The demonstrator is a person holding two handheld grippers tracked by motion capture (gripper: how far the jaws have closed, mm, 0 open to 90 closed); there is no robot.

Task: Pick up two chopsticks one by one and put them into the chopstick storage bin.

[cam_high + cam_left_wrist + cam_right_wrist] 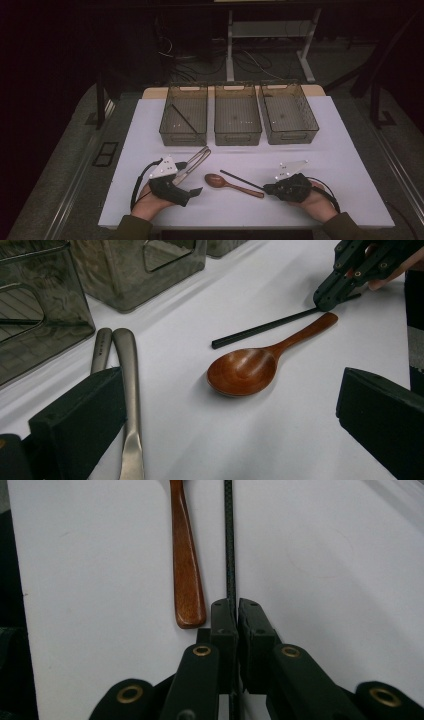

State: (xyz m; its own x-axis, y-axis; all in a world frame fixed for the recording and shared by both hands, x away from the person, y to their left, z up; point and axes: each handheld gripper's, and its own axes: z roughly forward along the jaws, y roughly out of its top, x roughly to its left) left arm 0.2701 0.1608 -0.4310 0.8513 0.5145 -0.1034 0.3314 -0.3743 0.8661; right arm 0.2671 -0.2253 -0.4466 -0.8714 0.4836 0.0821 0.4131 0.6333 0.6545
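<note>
High view shows a white table (330,150) with three clear bins in a row along its far edge: the left bin (184,115) has a black stick leaning inside it, while the middle bin (238,114) and the right bin (288,113) sit beside it. Near the front edge, the right gripper (266,189) rests low on the table in the person's right hand (315,200), and its jaws are pressed together on the near end of a black chopstick (240,180). Right gripper view makes this plain: the two black jaws meet with the chopstick (229,540) pinched between them, running straight away from the tips across the white surface. The chopstick lies flat on the table towards the front edge, between the two grippers, just beside the handle of a wooden spoon (230,184). That spoon (250,367) lies bowl up, its handle almost parallel to the chopstick (265,329), with a narrow gap between them.

The left gripper (192,192) sits nearer the front left corner in the left hand (150,205), its jaws spread wide with nothing between them, as the left gripper view shows. Metal tongs (192,161) lie on the table beyond it, below the left bin; the tongs (120,390) have their two arms close together, only slightly parted, and they hold nothing. One arm passes just beside the left jaw
</note>
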